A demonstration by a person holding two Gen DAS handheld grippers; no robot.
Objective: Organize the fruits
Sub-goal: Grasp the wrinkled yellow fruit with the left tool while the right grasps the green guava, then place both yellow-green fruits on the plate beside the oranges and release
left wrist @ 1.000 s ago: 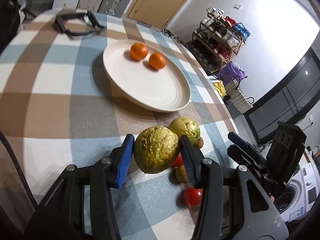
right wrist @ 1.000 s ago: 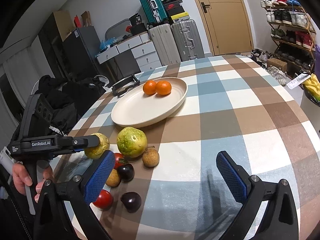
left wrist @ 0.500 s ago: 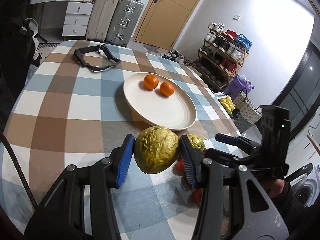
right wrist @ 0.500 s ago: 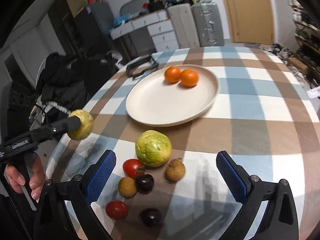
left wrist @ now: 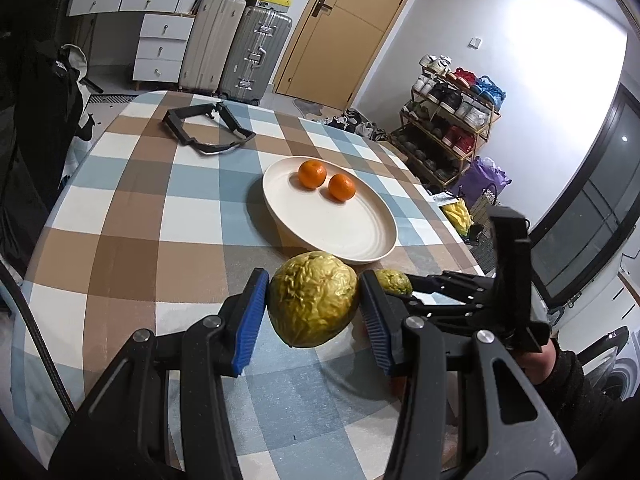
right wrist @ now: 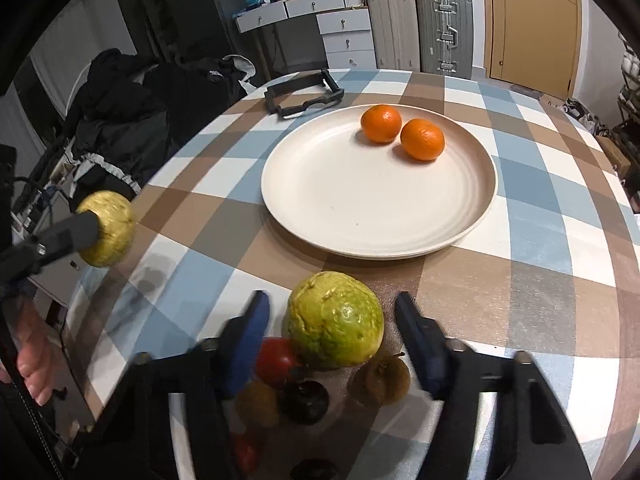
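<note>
Two guavas are in play: my left gripper (left wrist: 314, 312) holds the wrinkled guava (left wrist: 313, 299) clear of the table, while my right gripper (right wrist: 332, 344) has just been narrowing around the green guava (right wrist: 335, 319), pads not yet touching; plate (right wrist: 320, 200) next

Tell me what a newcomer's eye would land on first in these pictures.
First, the wrinkled yellow fruit clamped in the left gripper, held above the checked table. Next, the white plate at the table's middle, with two oranges side by side near its far rim. Then the right gripper, its blue fingers just closing around a green-yellow fruit above a cluster of small fruits.
</note>
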